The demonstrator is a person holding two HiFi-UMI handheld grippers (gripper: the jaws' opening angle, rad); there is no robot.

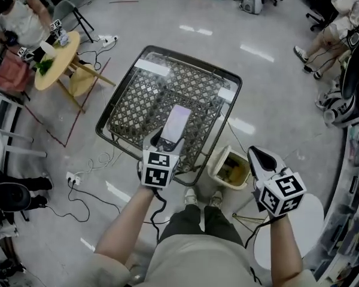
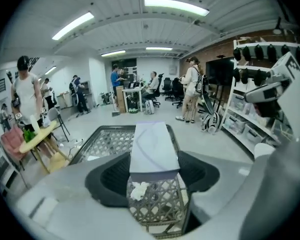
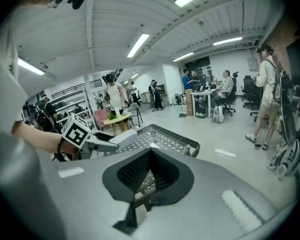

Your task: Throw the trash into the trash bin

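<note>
The left gripper [image 1: 166, 143] had its jaws set wide and closed on a pale box [image 1: 178, 123], 1 pad against each long side. The box stuck out straight ahead of the gripper, over the near part of the lattice desk [image 1: 137, 103]. Under the box's near end, in the gap between the jaws, a small white wad [image 2: 137, 190] lay on the desk. The right gripper [image 1: 260, 158] had its jaws fully together, with nothing between them. It pointed past the desk's near right corner. The bin [image 1: 230, 168] stood open on the floor [image 1: 269, 100], just left of the right gripper and to the right of the left one, beside the desk's near corner.
</note>
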